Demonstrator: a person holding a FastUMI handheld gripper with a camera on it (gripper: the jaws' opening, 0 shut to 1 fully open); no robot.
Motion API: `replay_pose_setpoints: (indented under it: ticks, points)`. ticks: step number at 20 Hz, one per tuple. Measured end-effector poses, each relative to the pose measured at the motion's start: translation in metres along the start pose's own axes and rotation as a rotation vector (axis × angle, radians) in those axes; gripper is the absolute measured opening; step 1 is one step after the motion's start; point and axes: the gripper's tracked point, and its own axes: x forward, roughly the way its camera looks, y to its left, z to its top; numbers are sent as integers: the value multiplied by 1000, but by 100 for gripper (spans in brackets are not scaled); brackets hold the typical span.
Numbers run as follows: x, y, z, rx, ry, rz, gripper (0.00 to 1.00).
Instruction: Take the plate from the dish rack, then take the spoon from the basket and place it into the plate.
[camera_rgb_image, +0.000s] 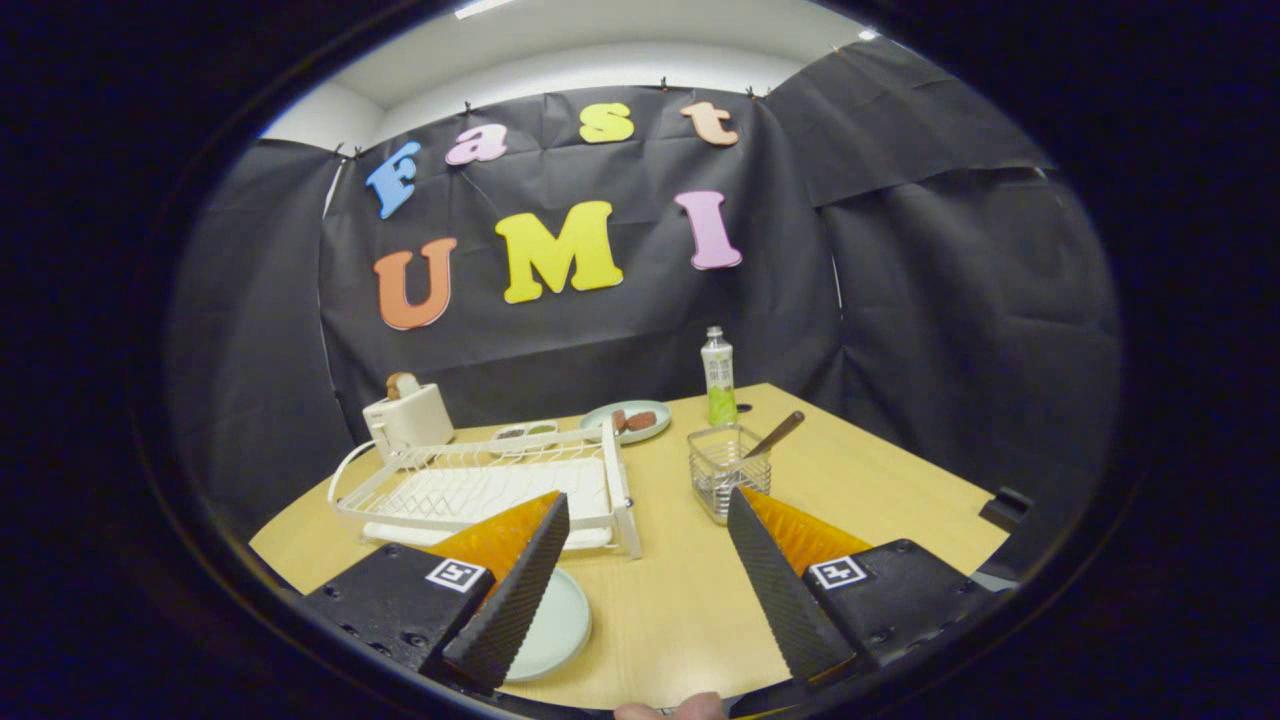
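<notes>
The plate (560, 625) lies flat on the worktop (680, 590), near me and partly under my left finger, just in front of the white dish rack (480, 490), which looks empty; so I judge the plate part done and the spoon the step in hand; the spoon (775, 435) stands in the wire basket (722, 470), just beyond my right finger's tip, its handle leaning up and to the right over the rim, its bowl hidden down among the wires

My tongs (648, 515) are spread wide and hold nothing, both fingers hanging above the worktop; to do this well I would swing them right and forward, come at the handle from above where it clears the rim, and turn them so the pads close across the thin handle, not along it; pinch high enough that neither finger catches the wire, since the basket looks light and may tip or drag; lift straight up along the lean until the bowl is free, then carry it back left and near, lower it over the plate and let go low, so it does not bounce off

Farther off stand a toaster (408, 418) left of the rack, a second plate with food (626, 421), and a bottle (718, 377) behind the basket; none lies in my path
</notes>
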Motion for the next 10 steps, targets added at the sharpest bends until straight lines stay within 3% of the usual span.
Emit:
replay_pose_setpoints:
  ticks: [5,10]
  points:
    - [7,-40,22,-19,-37,-35,100]
    - [39,-83,19,-12,9,-74,100]
